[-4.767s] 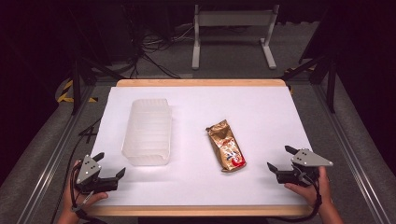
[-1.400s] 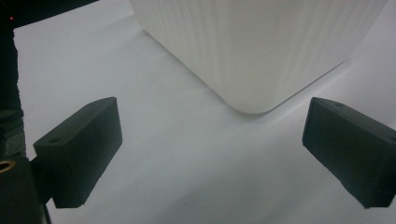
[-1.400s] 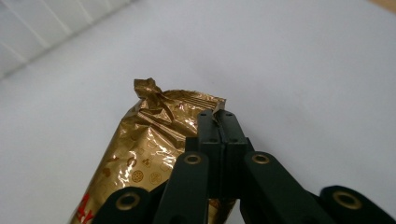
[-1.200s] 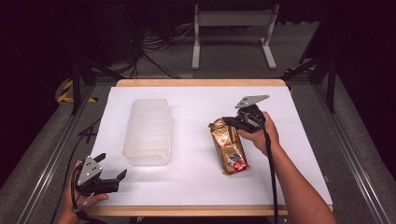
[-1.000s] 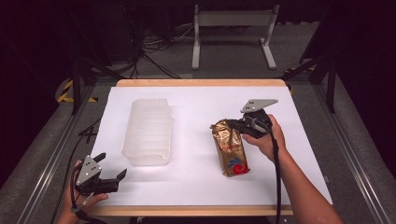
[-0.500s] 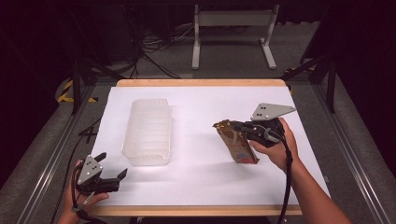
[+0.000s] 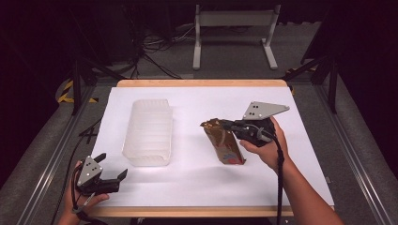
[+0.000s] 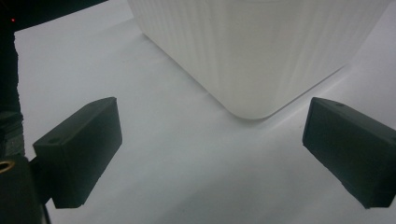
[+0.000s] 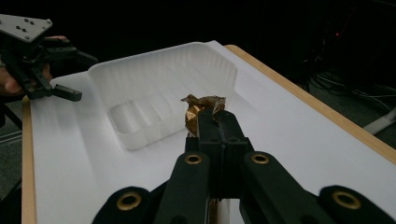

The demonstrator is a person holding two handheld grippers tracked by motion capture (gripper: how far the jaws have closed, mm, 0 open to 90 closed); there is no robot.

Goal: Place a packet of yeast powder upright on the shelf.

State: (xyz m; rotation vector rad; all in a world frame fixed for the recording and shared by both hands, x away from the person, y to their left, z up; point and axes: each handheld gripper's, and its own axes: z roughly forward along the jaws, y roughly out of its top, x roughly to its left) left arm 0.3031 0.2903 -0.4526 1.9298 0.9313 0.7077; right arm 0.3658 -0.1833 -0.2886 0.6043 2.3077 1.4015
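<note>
The right tool [image 7: 224, 126] pinches the crinkled gold-brown foil snack packet [image 7: 224, 146] by its top edge, lifting it off the white tabletop [image 7: 197, 183] toward the translucent ribbed plastic tray [image 7: 148, 131], while the left tool [image 7: 112, 176] waits wide open.

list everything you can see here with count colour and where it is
snack packet: 1, gold-brown with red print, hanging right of the middle of the table, top end pinched in the right gripper
plastic tray: 1, clear white, ribbed, left of the middle of the table, nothing in it
table cover: 1, white, spread over the table
table: 1, light wood edge around the cover
metal stand: 1, grey, on the floor beyond the table
cables: several, dark, on the floor beyond the table
right gripper: 1, black with a grey plate, right of the middle, jaws shut on the packet's top
left gripper: 1, black with a grey plate, near left corner, jaws open, nothing between them
hands: 2, one on each gripper
</note>
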